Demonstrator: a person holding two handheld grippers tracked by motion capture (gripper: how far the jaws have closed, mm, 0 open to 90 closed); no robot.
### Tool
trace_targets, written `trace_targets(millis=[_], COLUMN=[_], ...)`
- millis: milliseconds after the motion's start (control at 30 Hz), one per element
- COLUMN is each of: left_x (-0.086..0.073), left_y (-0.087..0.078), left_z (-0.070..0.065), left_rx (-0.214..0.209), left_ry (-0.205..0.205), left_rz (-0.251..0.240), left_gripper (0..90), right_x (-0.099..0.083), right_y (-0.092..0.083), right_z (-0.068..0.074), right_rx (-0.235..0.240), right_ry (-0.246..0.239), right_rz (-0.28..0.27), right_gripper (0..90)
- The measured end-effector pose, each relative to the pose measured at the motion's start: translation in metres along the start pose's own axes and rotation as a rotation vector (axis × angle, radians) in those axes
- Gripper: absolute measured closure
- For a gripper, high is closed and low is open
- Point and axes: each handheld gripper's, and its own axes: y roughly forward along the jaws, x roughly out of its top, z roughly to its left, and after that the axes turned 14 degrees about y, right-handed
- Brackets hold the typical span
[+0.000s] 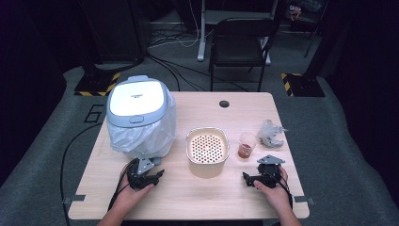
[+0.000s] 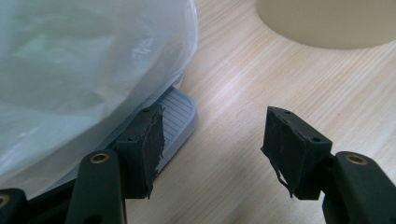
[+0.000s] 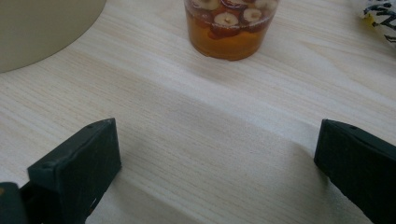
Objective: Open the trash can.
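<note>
A pedal bin (image 1: 139, 117) with a pale lid and a clear plastic liner stands at the table's left. My left gripper (image 1: 157, 175) lies just in front of it, held by a hand. In the left gripper view its jaws (image 2: 215, 130) stand apart with bare wood between them, and the left pad sits over the bin's grey ribbed pedal (image 2: 180, 116). The liner bag (image 2: 84, 70) bulges above that pedal. My right gripper (image 1: 247, 179) rests near the front right, open (image 3: 215, 140) and pointing at a clear cup (image 3: 231, 28) of amber liquid with sliced fruit.
A beige pot (image 1: 207, 150) with a perforated insert stands mid-table between the grippers. The cup (image 1: 246, 145) is to its right, and a crumpled wrapper (image 1: 270, 133) lies behind the cup. A black chair (image 1: 237, 42) stands beyond the far edge.
</note>
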Motion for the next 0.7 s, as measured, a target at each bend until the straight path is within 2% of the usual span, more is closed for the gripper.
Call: trace_targets(millis=[167, 200, 300, 333, 367, 400, 567, 600, 633, 700], left_x=[-0.0021, -0.0025, -0.0027, -0.0017, -0.0012, -0.0009, -0.0039, -0.0047, -0.0062, -0.0066], left_y=[0.0003, 0.0005, 0.0015, 0.002, 0.0027, 0.0025, 0.0045, 0.0044, 0.0061, 0.0079], left_z=[0.0022, 0.0022, 0.0022, 0.0019, 0.0006, 0.0011, 0.0011, 0.0019, 0.0, 0.0001], left_rx=[-0.013, -0.027, -0.02, -0.02, -0.021, -0.023, -0.034, -0.031, -0.027, -0.038], left_ry=[-0.034, -0.059, -0.063, -0.044, -0.048, -0.018, -0.04, -0.025, -0.036, -0.026], left_rz=[-0.016, -0.022, -0.019, -0.002, 0.0, 0.015, -0.003, -0.001, -0.014, 0.003], left_gripper=[35.9, 35.9, 36.1, 36.1, 36.1, 36.1, 36.3, 36.3, 36.3, 36.5], right_x=[0.0, 0.0001, -0.0003, -0.0003, -0.0003, -0.0003, -0.0003, -0.0003, -0.0003, -0.0003], right_y=[-0.0001, 0.0, 0.0002, 0.0002, 0.0002, 0.0002, 0.0002, 0.0002, 0.0002, 0.0002], right_z=[-0.0001, -0.0003, 0.0, 0.0, 0.0, 0.0, 0.0, 0.0001, 0.0001, 0.0], right_rx=[0.0, 0.0, 0.001, 0.001, 0.001, 0.001, 0.001, 0.001, 0.0, 0.0], right_ry=[-0.001, -0.004, -0.004, -0.004, -0.004, -0.004, -0.003, -0.003, -0.003, -0.004], right_rz=[0.0, 0.0, -0.005, -0.005, -0.005, -0.005, -0.005, -0.005, -0.005, -0.006], right_gripper=[0.0, 0.0, 0.0, 0.0, 0.0, 0.0, 0.0, 0.0, 0.0, 0.0])
